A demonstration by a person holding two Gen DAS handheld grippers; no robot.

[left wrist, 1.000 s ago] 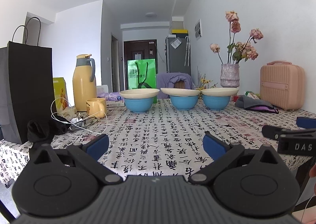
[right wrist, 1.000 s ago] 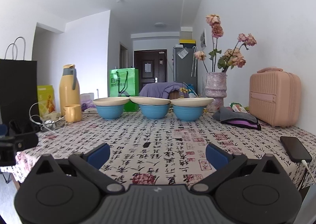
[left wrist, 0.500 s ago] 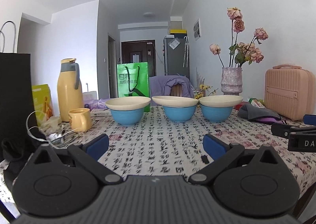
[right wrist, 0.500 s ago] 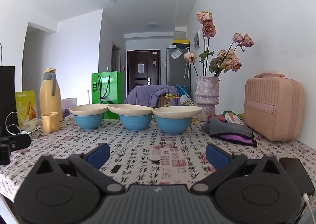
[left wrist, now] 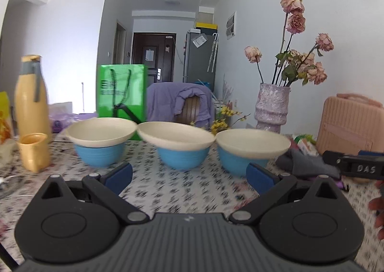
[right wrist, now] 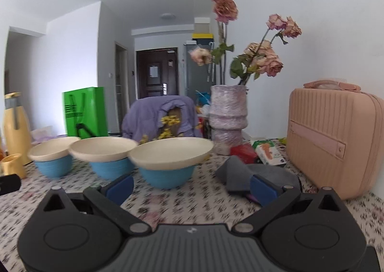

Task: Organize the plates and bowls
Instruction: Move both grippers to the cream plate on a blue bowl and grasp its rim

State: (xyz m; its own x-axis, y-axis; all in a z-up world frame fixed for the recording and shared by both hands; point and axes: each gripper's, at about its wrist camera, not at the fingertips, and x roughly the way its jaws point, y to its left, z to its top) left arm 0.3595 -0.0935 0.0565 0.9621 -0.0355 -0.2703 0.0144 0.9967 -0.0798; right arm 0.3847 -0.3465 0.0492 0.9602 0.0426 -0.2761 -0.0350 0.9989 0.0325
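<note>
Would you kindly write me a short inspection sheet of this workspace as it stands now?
Surface: table under a patterned cloth.
Job's things: three blue bowls in a row, a cream plate on each.
Clutter: yellow flask, yellow cup, vase, pink case, grey cloth.
Grippers: left gripper and right gripper open, empty.
Cables: nothing seen.
Surroundings: green bag, draped chair, door.

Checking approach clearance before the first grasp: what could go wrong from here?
1. Each cream plate sits loose on a blue bowl, rims nearly touching; bumping one may knock its neighbour.
2. The vase stands close behind the rightmost stack; the open right gripper could clip it.
3. Motion blur suggests a fast approach.
</note>
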